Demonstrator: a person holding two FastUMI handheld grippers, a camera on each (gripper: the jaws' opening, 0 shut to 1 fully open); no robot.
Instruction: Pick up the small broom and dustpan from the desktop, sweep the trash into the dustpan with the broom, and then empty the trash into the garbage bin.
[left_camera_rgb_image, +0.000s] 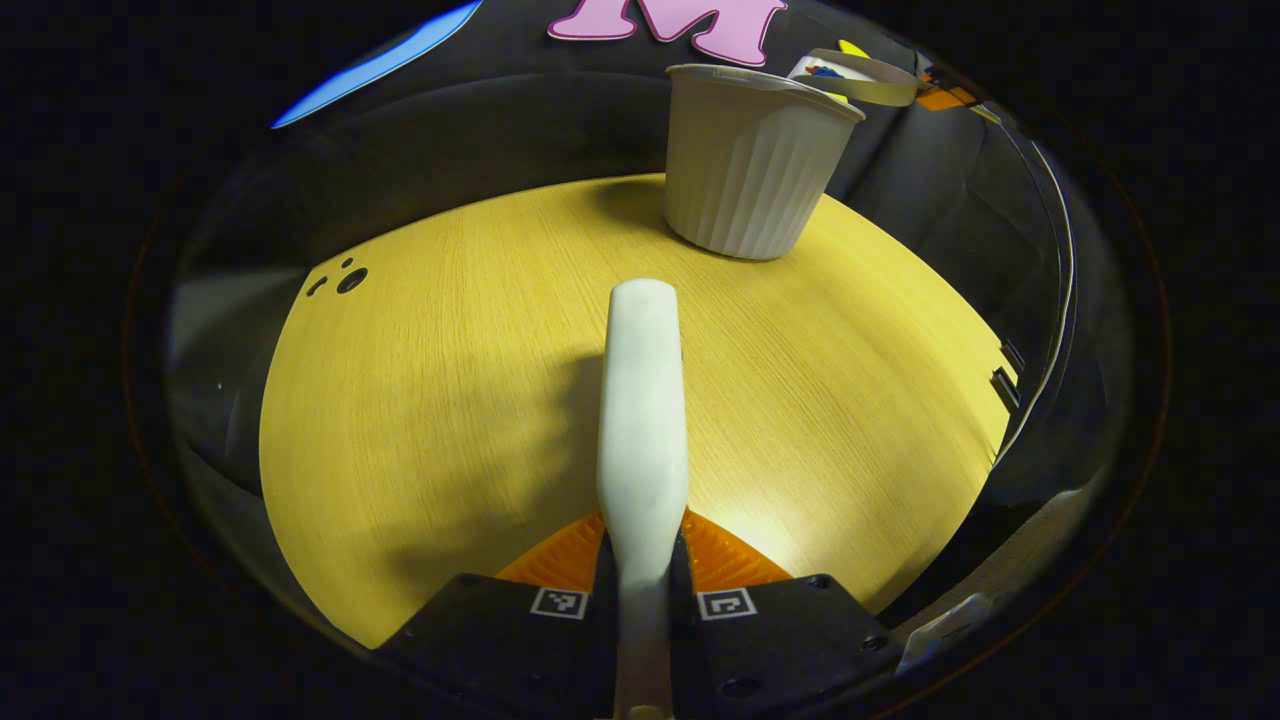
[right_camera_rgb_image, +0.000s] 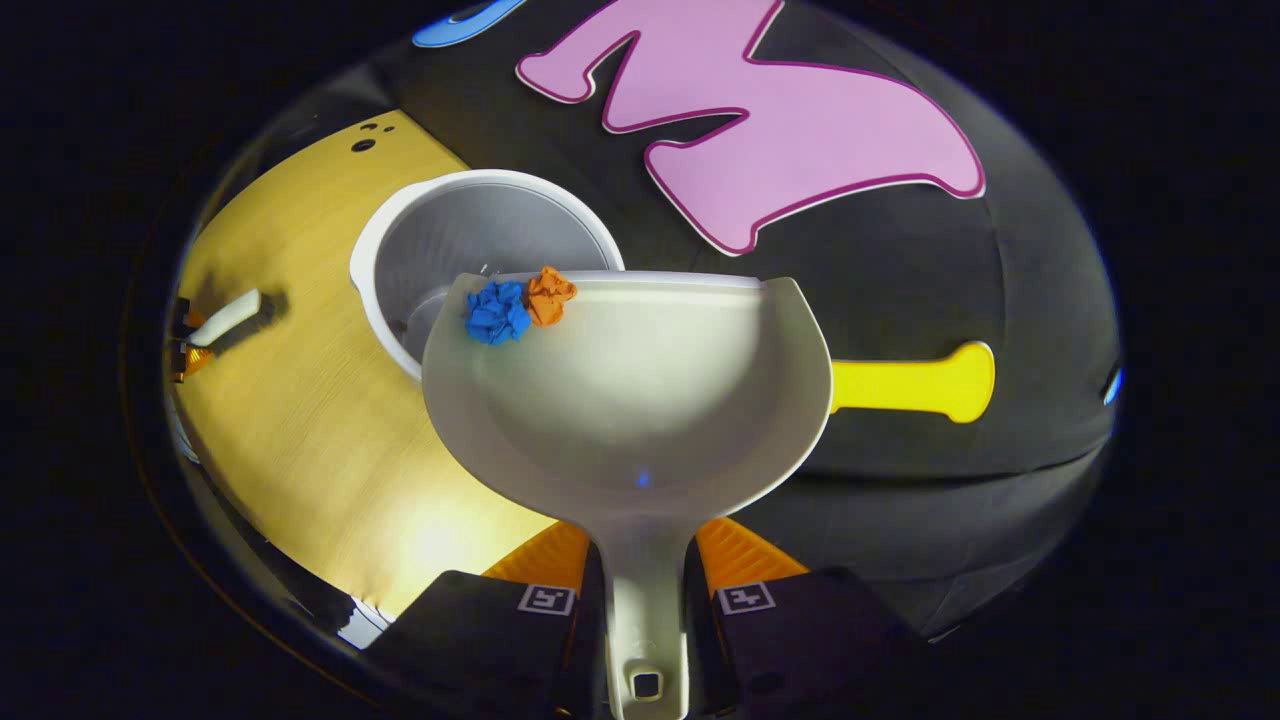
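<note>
Wooden desktop (left_camera_rgb_image: 420, 400) carries the garbage bin (left_camera_rgb_image: 750, 170). Right gripper (right_camera_rgb_image: 645, 600) pinches the dustpan (right_camera_rgb_image: 640, 390) handle, lip over the bin; blue scrap (right_camera_rgb_image: 496, 312) and orange scrap (right_camera_rgb_image: 550, 294) look feather-light. Left gripper (left_camera_rgb_image: 642, 600) clamps the rigid broom (left_camera_rgb_image: 642, 400).
</note>
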